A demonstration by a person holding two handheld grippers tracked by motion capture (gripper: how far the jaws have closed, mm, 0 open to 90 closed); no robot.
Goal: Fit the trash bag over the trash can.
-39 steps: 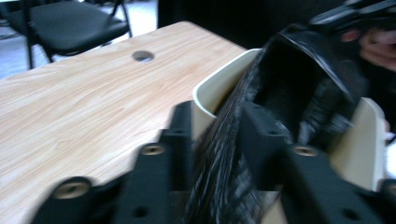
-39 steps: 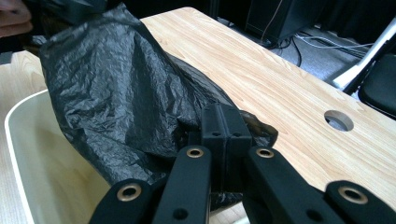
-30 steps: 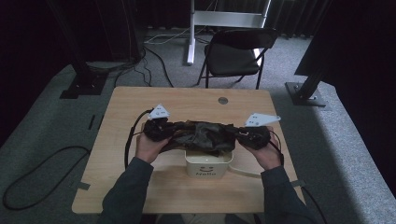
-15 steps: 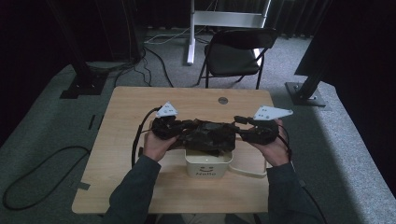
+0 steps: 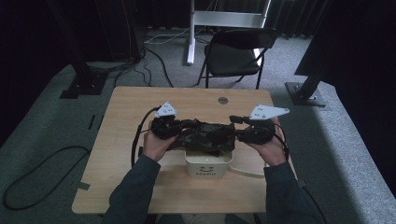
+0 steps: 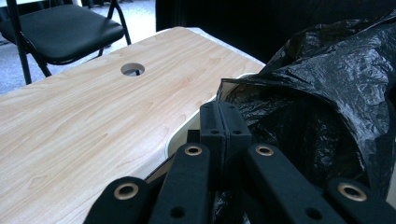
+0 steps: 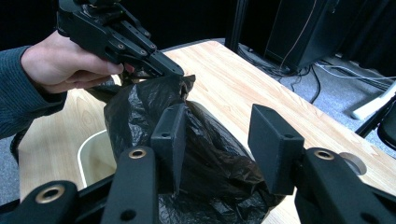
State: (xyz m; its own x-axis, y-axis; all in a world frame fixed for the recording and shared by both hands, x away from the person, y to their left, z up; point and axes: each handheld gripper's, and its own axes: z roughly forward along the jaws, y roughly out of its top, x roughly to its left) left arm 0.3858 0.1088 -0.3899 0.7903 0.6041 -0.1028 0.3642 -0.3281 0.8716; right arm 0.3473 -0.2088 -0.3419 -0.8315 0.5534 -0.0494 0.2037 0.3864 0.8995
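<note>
Your right gripper (image 7: 219,140) has just been opening, jaws apart, nothing pinched; the black bag (image 5: 205,136) lies lengthwise to its left over the white bin (image 5: 208,164); your left gripper (image 6: 225,128) stays clamped on the bag's left edge.

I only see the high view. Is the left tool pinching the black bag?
Observer: Yes. In the left gripper view, the left tool is shut on the edge of the bag.
Operator: What about the right tool?
Observer: The right tool is open. Its jaws have just been opening and press on nothing.
Operator: Is the bag covering the bin?
Observer: Not fully. The right gripper view shows part of the inside of the bin still bare beside the bag.
</note>
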